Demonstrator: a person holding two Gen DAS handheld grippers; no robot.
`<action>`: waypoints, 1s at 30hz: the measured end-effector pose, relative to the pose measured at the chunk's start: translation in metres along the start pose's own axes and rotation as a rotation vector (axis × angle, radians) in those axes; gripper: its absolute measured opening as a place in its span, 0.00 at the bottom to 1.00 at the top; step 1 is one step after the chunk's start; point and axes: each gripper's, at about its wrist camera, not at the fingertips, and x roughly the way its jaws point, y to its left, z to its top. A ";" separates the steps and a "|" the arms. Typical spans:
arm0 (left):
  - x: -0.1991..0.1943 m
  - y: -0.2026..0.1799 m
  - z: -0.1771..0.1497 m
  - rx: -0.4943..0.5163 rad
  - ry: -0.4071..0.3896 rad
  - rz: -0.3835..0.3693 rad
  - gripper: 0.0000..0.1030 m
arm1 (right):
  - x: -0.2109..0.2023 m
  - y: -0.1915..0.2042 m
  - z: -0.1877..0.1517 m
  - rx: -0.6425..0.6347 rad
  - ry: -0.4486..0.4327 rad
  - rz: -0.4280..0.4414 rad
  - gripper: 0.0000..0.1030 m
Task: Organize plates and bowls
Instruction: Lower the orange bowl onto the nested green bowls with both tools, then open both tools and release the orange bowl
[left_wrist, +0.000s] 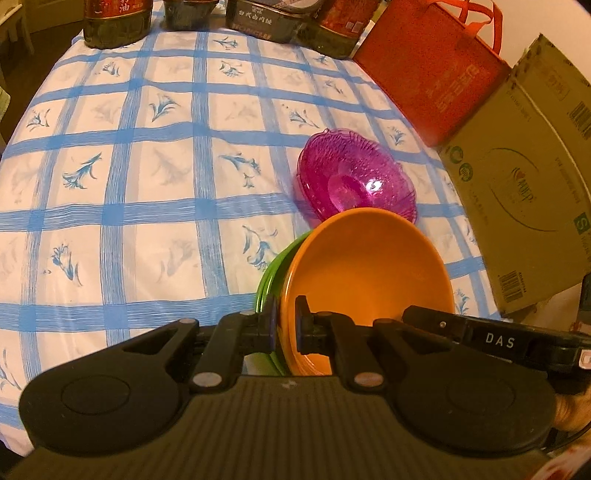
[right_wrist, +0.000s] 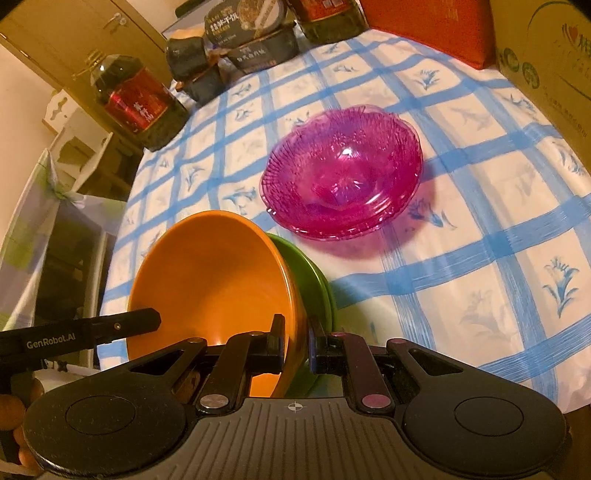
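My left tongs (left_wrist: 284, 325) and right tongs (right_wrist: 297, 345) both clench the rims of a nested orange bowl (left_wrist: 369, 266) and green bowl (left_wrist: 267, 280), beside the stacked magenta bowls (right_wrist: 341, 173) on the tabletop (left_wrist: 147, 177).

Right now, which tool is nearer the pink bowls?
Right. The right tool, clamped on the orange bowl, has the pink bowls just ahead; the left tool grips its opposite rim, farther across.
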 end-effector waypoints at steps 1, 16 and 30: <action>0.001 0.000 0.000 0.003 0.001 0.002 0.07 | 0.001 0.000 0.000 -0.005 0.002 -0.004 0.12; 0.012 -0.001 -0.003 0.031 -0.006 0.022 0.07 | 0.012 0.000 0.000 -0.018 0.016 -0.024 0.12; 0.001 0.011 -0.003 -0.008 -0.068 -0.017 0.08 | -0.001 0.001 0.001 -0.024 -0.046 0.023 0.34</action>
